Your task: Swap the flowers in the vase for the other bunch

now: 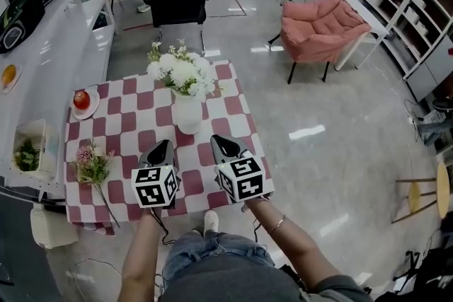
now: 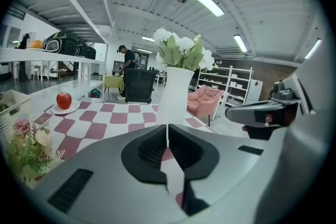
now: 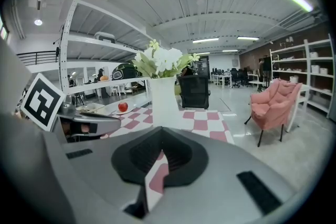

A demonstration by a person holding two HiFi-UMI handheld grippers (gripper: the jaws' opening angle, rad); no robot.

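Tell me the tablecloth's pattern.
The tablecloth has red-and-white checks, clearest in the head view.

White flowers (image 1: 180,71) stand upright in a white vase (image 1: 188,115); the pink bunch (image 1: 92,165) lies well apart, to its left.

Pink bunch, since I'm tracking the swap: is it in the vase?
No, the pink bunch lies on the checked tablecloth, left of the vase, which holds white flowers.
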